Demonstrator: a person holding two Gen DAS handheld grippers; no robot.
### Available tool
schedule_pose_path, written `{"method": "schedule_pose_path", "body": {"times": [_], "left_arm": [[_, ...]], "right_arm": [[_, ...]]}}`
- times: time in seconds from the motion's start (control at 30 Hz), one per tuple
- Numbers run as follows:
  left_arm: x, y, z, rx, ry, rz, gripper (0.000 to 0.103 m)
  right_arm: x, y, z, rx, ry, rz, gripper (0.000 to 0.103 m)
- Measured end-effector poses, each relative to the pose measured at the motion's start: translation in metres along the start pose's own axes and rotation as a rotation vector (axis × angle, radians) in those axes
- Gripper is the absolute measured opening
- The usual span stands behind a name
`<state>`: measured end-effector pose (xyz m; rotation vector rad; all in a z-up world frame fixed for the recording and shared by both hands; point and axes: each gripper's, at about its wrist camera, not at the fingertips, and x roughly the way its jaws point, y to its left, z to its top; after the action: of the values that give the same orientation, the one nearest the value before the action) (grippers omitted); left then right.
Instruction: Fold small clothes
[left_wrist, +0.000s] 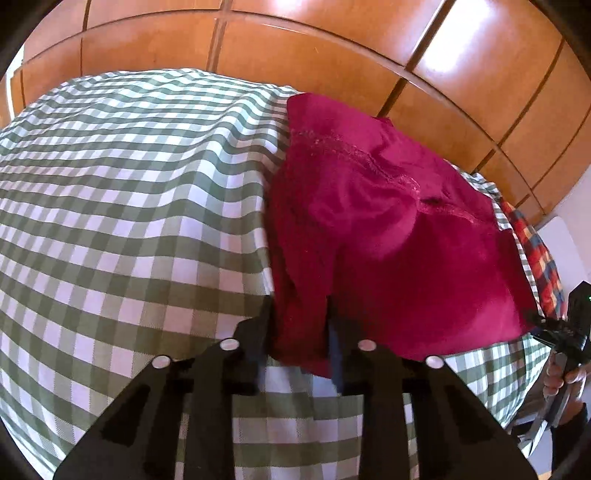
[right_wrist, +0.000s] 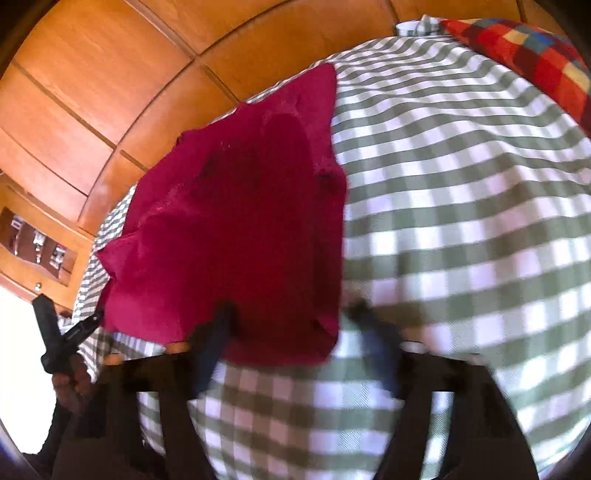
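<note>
Jaws on the left gripper (left_wrist: 298, 325) are pinched down on the near edge of a crumpled magenta-red fabric garment (left_wrist: 373, 236), with a fold of the cloth squeezed between the two black fingers. So that one's got a real grip on it.

Over on the right gripper (right_wrist: 291, 325), things are blurrier. Its jaws stand wide apart, and the garment's near corner (right_wrist: 236, 229) sits in the gap between them, closer to the left finger than to the other. Neither finger looks closed on the cloth, though the smear in that view makes actual contact hard to call.

As for the garment itself, it lies bunched on a bed covered in a green-and-white checked sheet (left_wrist: 122, 206), stretching away from both sets of jaws. A lacy trimmed seam runs across it on the far side of the left jaws. In the left wrist view, the cloth spreads ahead and off to the right of the jaws, with open checked sheet to their left. From the right wrist view it's the reverse: cloth ahead and to the left, sheet to the right.

Past the far right of the left jaws there's a red, blue and yellow patchwork-check cushion (left_wrist: 539, 258) at the edge of the bed. Behind everything, glossy orange-brown wooden wardrobe panels (left_wrist: 314, 55) fill the background.
</note>
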<state>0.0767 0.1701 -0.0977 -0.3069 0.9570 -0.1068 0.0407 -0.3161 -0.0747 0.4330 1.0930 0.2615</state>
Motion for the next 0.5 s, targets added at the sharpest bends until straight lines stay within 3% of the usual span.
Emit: {"method": "schedule_pose_path", "body": {"times": [0.07,0.13,0.27,0.5], "left_arm": [[-0.003,0.002,0.001,-0.007,-0.001,-0.004,0.018],[-0.012,0.003,-0.004,0.002,-0.008,-0.013,0.016],[-0.028,0.008,-0.016,-0.018,0.003,-0.048,0.015],[-0.060,0.009,-0.076,-0.032,0.062,-0.117,0.017]], "right_arm": [[0.004,0.008,0.003,-0.032,0.002,-0.038,0.027],[0.000,0.013,0.001,-0.062,0.007,-0.040,0.024],[-0.013,0.017,-0.014,-0.114,0.029,-0.041,0.022],[-0.042,0.011,-0.068,-0.156,0.125,-0.056,0.022]]}}
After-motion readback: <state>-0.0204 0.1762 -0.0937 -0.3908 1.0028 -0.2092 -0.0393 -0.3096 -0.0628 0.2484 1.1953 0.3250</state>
